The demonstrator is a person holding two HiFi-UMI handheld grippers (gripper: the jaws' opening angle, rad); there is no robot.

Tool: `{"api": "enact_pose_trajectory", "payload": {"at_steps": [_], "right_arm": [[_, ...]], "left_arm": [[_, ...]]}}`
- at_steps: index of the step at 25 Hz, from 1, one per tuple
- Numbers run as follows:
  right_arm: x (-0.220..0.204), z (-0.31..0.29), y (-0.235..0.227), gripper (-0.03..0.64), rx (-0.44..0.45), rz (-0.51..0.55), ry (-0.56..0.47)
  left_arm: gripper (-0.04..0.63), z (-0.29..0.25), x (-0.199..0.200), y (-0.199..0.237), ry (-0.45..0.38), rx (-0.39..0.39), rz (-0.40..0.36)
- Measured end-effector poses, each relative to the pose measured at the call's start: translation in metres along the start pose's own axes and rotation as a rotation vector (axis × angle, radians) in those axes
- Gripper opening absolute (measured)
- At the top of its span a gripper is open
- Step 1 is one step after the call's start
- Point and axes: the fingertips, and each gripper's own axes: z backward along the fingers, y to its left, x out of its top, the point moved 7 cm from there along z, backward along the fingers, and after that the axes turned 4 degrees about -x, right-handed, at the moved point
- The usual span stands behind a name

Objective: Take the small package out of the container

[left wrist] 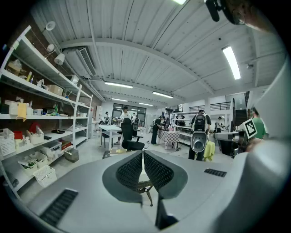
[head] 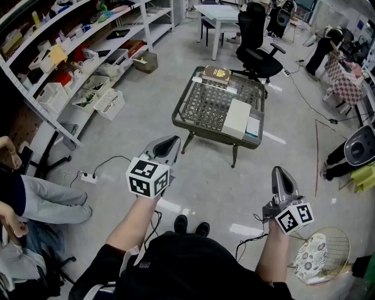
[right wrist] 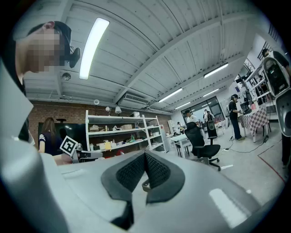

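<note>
A low wire-mesh container on legs (head: 199, 108) stands on the floor ahead of me. In it lie a white box (head: 237, 117), a small white-and-blue package (head: 253, 126) beside that box, and a brown book (head: 216, 74) at the far rim. My left gripper (head: 170, 143) is held up well short of the container, jaws shut and empty. Lower and to the right, my right gripper (head: 279, 173) is also shut with nothing in it. In the left gripper view (left wrist: 142, 154) a bit of the container (left wrist: 142, 184) shows just below the closed jaws. The right gripper view (right wrist: 145, 157) shows closed pads.
White shelving (head: 70, 47) with floor baskets (head: 109, 103) runs along the left. A black office chair (head: 258, 53) and a white table (head: 220, 12) stand beyond the container. A seated person (head: 41, 202) and a power strip (head: 89, 177) are at left; a round wire basket (head: 319, 258) at lower right.
</note>
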Motion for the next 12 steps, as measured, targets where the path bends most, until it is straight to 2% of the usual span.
{"api": "enact_pose_trajectory", "payload": {"at_steps": [12], "right_arm": [[0.0004,-0.0002,-0.0041,0.008,0.007,0.000,-0.010]], "left_arm": [[0.018,-0.0016,-0.0017,-0.0024,-0.005,0.007,0.019]]}}
